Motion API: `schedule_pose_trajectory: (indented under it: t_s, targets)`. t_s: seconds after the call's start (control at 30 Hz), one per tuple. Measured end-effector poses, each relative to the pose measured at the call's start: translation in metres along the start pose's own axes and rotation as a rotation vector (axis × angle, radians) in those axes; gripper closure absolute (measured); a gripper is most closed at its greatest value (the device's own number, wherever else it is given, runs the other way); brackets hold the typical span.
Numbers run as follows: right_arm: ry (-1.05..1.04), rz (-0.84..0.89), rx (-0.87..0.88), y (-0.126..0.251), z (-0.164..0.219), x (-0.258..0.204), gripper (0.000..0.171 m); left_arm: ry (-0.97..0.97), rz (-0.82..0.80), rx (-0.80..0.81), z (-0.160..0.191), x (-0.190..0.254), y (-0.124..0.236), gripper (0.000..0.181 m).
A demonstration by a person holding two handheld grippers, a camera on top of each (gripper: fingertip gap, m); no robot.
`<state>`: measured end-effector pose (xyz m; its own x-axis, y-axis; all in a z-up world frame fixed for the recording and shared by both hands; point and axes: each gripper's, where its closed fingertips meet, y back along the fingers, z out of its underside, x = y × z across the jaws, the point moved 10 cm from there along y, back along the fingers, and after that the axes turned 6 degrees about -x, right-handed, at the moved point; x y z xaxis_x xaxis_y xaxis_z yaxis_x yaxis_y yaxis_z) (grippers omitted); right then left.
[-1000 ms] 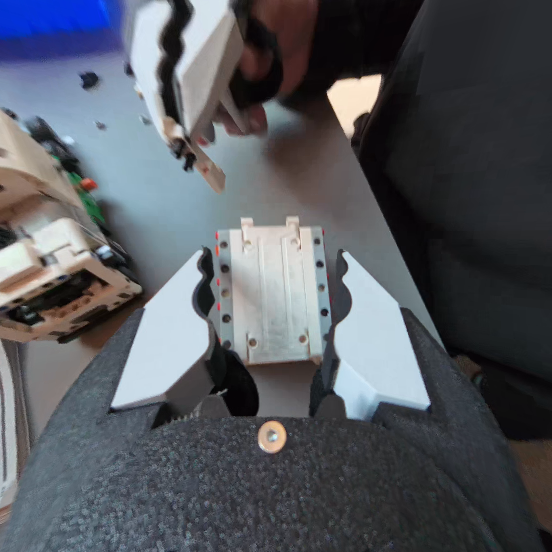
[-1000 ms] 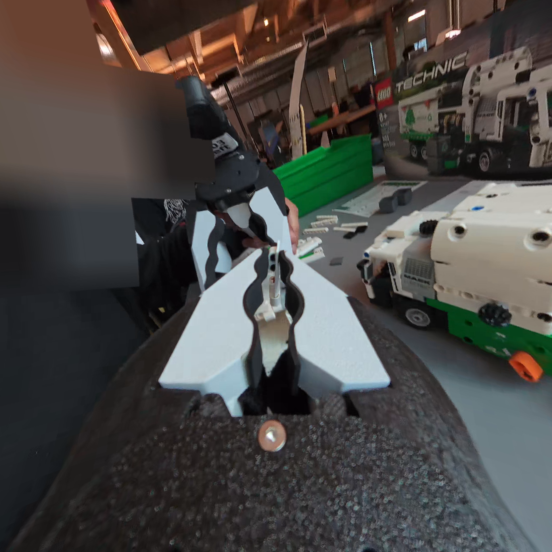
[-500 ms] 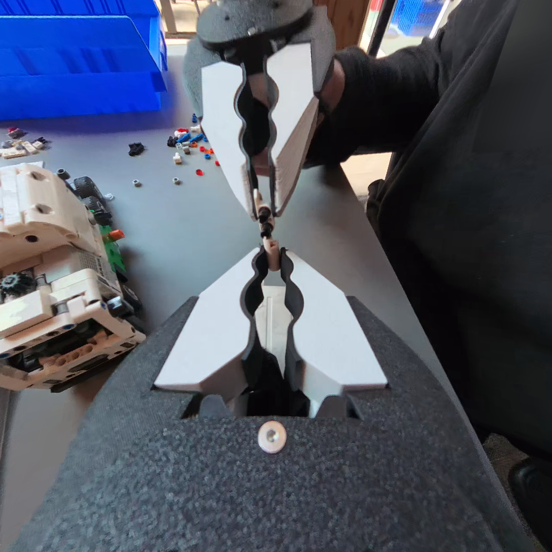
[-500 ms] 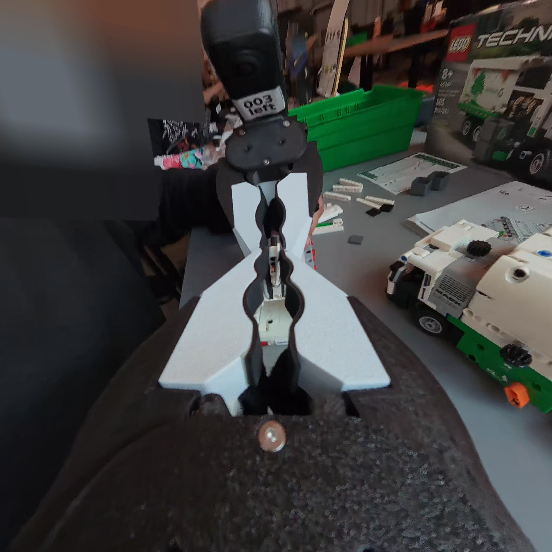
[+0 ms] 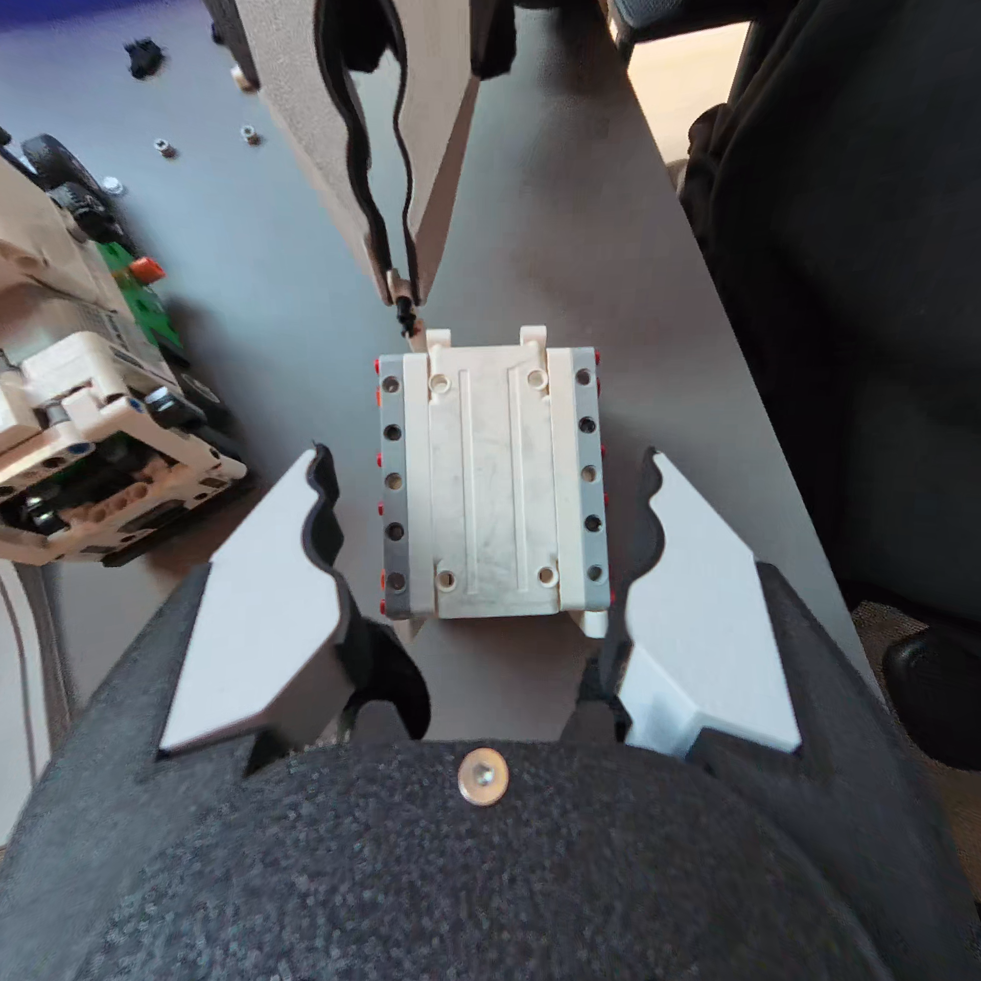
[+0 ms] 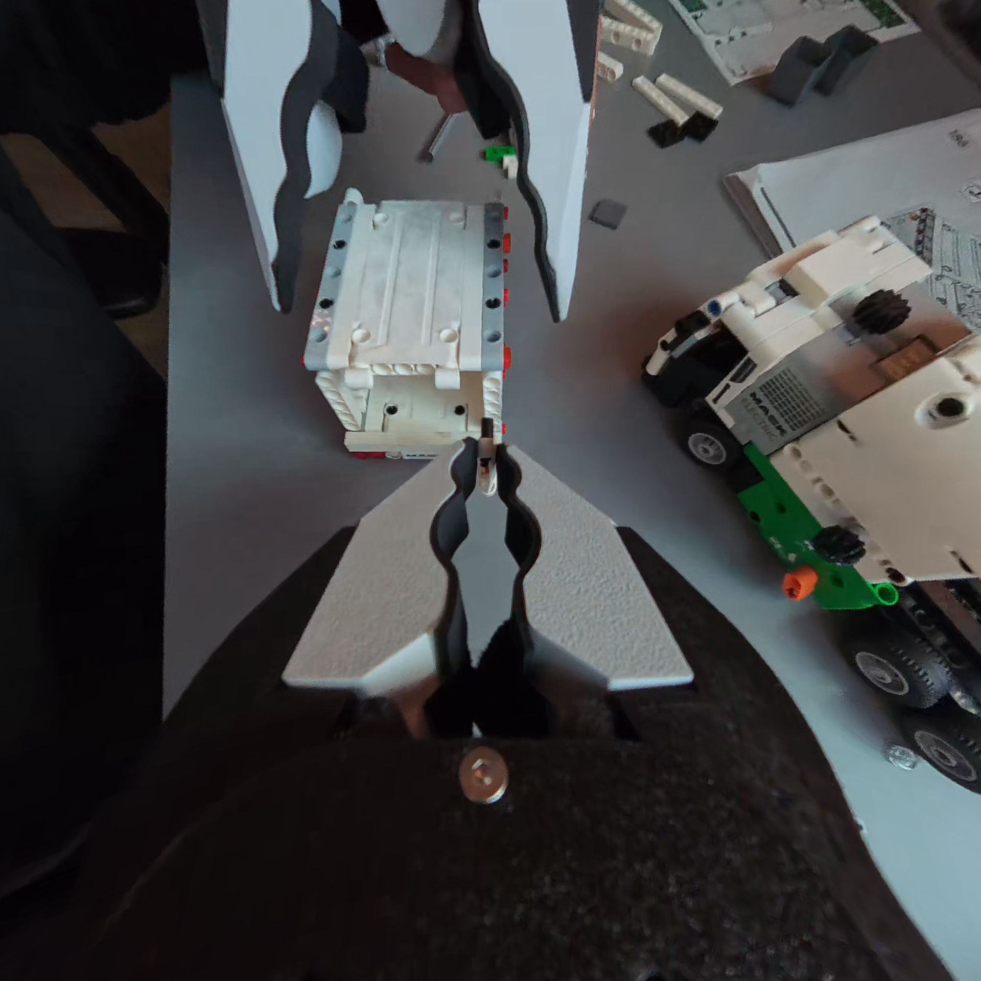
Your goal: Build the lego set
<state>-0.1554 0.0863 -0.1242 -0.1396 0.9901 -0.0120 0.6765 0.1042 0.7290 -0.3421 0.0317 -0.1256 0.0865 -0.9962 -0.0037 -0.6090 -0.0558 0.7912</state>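
Note:
A white and grey lego box stands on the grey table. My left gripper is open, one finger on each side of the box, not touching it. My right gripper reaches in from the far side, shut on a small white piece with a black pin. The pin touches the box's far left corner. In the right wrist view the right gripper holds this small piece against the near right corner of the box, and the left gripper straddles the box.
A white and green lego truck stands beside the box, and also shows in the left wrist view. An instruction booklet and loose bricks lie beyond it. A person in dark clothes sits at the table edge. The gap from one gripper's tips to the other's is roughly 7 cm.
Half a second ago both grippers met tip to tip above the table, the left one shut. Now the left is open around the box and the right has lowered its piece to the box's corner.

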Motion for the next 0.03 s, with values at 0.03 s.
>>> schedule_pose_trajectory:
  t_s: [0.03]
  targets:
    - [0.007,0.009,-0.017,-0.0027,-0.001,0.0004,0.165,0.005,0.001,-0.015,0.0006,0.0,-0.0031,0.072]
